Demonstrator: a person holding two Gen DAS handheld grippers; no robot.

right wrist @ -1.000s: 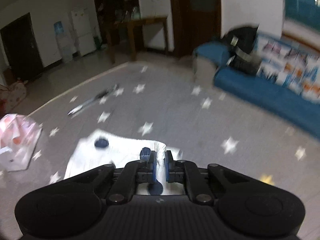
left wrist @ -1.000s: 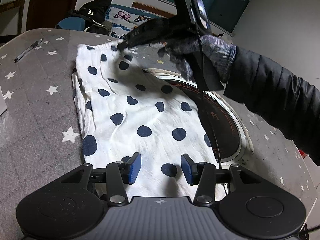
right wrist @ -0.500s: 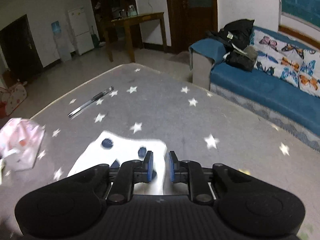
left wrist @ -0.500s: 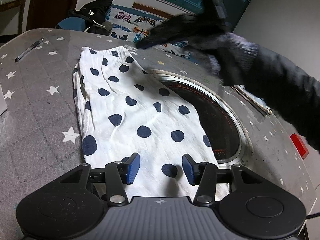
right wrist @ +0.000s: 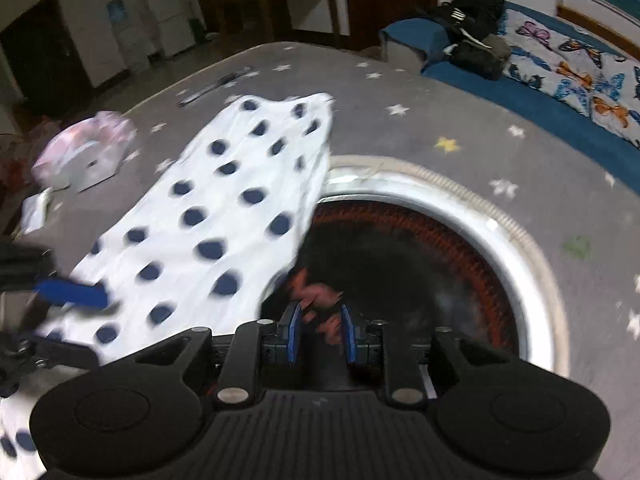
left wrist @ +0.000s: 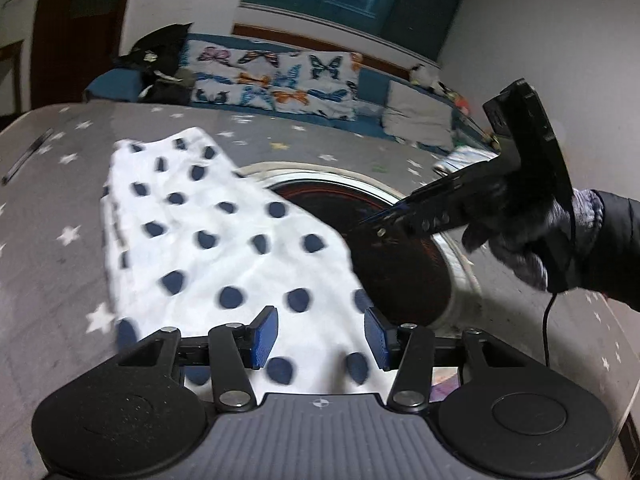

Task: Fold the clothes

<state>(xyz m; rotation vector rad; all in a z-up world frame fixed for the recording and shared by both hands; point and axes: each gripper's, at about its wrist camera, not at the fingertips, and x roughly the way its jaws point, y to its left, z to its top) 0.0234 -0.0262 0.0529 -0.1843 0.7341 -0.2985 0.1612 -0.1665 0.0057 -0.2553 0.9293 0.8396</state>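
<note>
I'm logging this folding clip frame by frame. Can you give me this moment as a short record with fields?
surface: grey star-print table cover
garment: white cloth with navy dots, lying flat, one edge over the round heater
round heater: dark disc with a white rim, set in the table
left gripper: fingers apart, above the cloth's near end, nothing gripped
right gripper: over the heater, opening, nothing between the fingers
other: pen at the far left edge
</note>
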